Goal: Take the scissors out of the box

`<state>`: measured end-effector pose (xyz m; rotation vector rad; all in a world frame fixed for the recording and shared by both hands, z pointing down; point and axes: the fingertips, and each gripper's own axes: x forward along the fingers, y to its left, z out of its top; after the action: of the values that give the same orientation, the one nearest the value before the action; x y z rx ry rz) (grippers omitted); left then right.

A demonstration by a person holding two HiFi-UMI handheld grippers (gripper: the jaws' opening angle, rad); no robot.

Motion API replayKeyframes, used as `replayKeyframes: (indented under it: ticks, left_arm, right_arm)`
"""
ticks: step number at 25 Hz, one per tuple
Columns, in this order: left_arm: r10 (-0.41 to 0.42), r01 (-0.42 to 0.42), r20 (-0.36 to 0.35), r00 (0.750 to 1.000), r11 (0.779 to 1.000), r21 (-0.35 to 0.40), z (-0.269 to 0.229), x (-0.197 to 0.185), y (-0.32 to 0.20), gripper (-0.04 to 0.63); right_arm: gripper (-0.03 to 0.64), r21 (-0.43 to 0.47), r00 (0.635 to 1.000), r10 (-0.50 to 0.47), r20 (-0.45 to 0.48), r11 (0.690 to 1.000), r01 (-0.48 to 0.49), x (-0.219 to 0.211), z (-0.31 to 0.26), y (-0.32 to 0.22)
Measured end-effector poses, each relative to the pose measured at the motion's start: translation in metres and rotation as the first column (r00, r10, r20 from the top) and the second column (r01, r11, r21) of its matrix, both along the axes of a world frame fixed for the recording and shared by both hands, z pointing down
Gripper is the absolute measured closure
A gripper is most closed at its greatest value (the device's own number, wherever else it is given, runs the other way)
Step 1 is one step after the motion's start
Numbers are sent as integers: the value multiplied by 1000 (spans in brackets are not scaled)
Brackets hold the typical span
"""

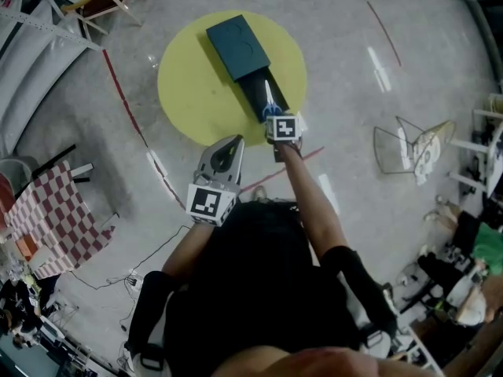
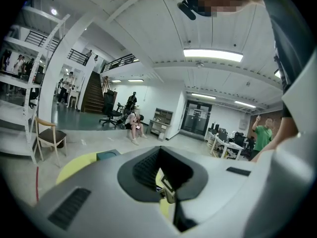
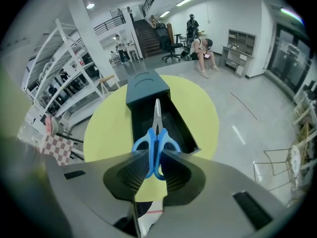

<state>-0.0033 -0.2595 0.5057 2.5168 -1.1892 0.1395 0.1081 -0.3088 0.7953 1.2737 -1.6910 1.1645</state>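
A dark box (image 1: pixel 237 47) lies on the round yellow table (image 1: pixel 189 93) with its drawer (image 1: pixel 258 94) pulled out toward me. The blue-handled scissors (image 1: pixel 269 104) hang just above the drawer's near end, blades pointing away. My right gripper (image 1: pixel 275 119) points steeply down and is shut on their handles. In the right gripper view the scissors (image 3: pixel 156 128) stick out from between the right gripper (image 3: pixel 155 157) pads, over the drawer (image 3: pixel 178 128) and box (image 3: pixel 146 89). My left gripper (image 1: pixel 231 143) hovers at the table's near edge, shut and holding nothing; the left gripper (image 2: pixel 162 155) tips meet.
A checkered cloth (image 1: pixel 47 218) covers a table at the far left. A wire chair frame (image 1: pixel 409 148) stands on the floor to the right, a wooden chair (image 1: pixel 102 2) at the back left. Red tape (image 1: pixel 130 108) curves past the table. Cables (image 1: pixel 118 277) lie near my feet.
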Motion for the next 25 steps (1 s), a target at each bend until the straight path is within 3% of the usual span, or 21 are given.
replayKeyframes:
  ticks: [10, 16, 25]
  left_arm:
    - [3, -7, 44, 999, 997, 71, -12, 24, 73, 598]
    - [-19, 15, 49, 999, 996, 92, -21, 47, 126, 598]
    - [-64, 56, 81, 995, 994, 95, -29, 72, 193, 598]
  right_arm:
    - [540, 205, 1000, -5, 5, 979, 4, 31, -63, 59]
    - [540, 363, 998, -36, -46, 931, 50, 60, -109, 100]
    - [540, 494, 992, -106, 64, 868, 60, 65, -172, 178]
